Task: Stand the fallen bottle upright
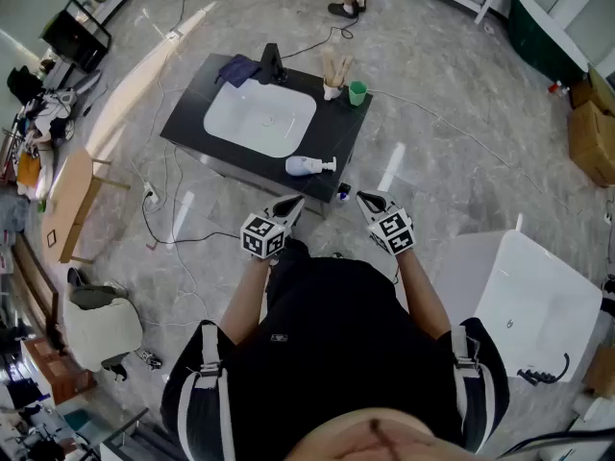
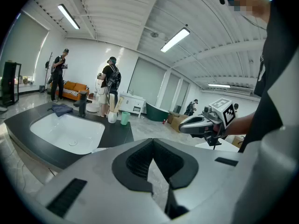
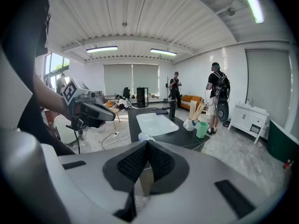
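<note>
A white bottle (image 1: 310, 166) lies on its side near the front edge of the black counter (image 1: 192, 123), just in front of the white sink (image 1: 259, 116). In the right gripper view the bottle (image 3: 142, 136) shows just above the jaw tips. Both grippers hang in the air short of the counter, apart from the bottle. My left gripper (image 1: 288, 206) (image 2: 153, 141) is shut with nothing between its jaws. My right gripper (image 1: 370, 201) (image 3: 148, 143) also has its pads together and holds nothing.
At the counter's back stand a green cup (image 1: 357, 92), a white holder with wooden sticks (image 1: 332, 86), a black faucet (image 1: 272, 63) and a dark blue cloth (image 1: 236, 68). Cables (image 1: 163, 209) trail on the floor at left. A white tub (image 1: 538, 301) sits at right. People stand behind the counter.
</note>
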`<action>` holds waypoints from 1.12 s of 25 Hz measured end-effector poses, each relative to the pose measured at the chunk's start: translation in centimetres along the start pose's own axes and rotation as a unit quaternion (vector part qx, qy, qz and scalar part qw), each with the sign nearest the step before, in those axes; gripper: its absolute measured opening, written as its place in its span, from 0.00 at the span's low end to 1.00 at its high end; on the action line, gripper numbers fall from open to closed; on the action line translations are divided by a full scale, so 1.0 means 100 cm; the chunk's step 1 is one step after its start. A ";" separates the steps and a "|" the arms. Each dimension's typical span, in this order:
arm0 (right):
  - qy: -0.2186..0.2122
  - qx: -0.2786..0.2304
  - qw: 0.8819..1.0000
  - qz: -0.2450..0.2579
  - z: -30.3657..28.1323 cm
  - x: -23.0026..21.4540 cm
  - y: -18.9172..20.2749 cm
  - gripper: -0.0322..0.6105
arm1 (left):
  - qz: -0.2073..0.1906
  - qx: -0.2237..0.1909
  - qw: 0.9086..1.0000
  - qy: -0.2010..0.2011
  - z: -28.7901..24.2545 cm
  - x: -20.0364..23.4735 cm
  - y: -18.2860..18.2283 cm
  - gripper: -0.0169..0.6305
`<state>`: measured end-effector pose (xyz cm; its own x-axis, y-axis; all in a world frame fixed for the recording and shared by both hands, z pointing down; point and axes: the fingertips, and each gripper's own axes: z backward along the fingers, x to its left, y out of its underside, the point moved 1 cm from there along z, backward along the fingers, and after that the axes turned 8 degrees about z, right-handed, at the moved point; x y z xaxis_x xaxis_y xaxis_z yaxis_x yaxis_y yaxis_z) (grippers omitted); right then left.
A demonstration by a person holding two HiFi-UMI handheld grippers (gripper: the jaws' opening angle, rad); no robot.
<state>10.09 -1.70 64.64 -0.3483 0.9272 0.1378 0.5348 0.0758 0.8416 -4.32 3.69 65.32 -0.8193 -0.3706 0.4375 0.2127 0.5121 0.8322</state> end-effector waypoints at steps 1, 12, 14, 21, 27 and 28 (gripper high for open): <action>-0.002 0.002 1.000 0.001 -0.001 -0.001 0.000 0.14 | 0.000 0.000 1.000 -0.001 -0.001 0.001 0.000 0.05; -0.016 0.016 1.000 -0.006 -0.007 -0.003 0.009 0.14 | 0.006 0.001 1.000 -0.014 -0.005 0.007 0.001 0.05; -0.017 0.016 1.000 -0.009 -0.008 -0.005 0.010 0.14 | 0.006 0.000 1.000 -0.016 -0.005 0.008 0.000 0.05; -0.021 0.019 0.999 -0.013 -0.017 -0.006 0.010 0.14 | 0.008 -0.002 1.000 -0.021 -0.002 0.013 -0.001 0.05; -0.021 0.028 0.999 -0.019 -0.027 -0.008 0.011 0.14 | 0.012 0.002 1.000 -0.015 -0.007 0.025 -0.004 0.05; -0.019 0.031 0.999 -0.019 -0.029 -0.010 0.010 0.14 | 0.011 0.003 1.000 -0.012 -0.009 0.027 -0.006 0.05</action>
<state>8.76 -3.59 66.90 -0.3404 0.9364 0.0858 0.5691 0.1326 0.8115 -6.16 1.66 66.28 -0.8274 -0.3400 0.4470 0.2280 0.5241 0.8205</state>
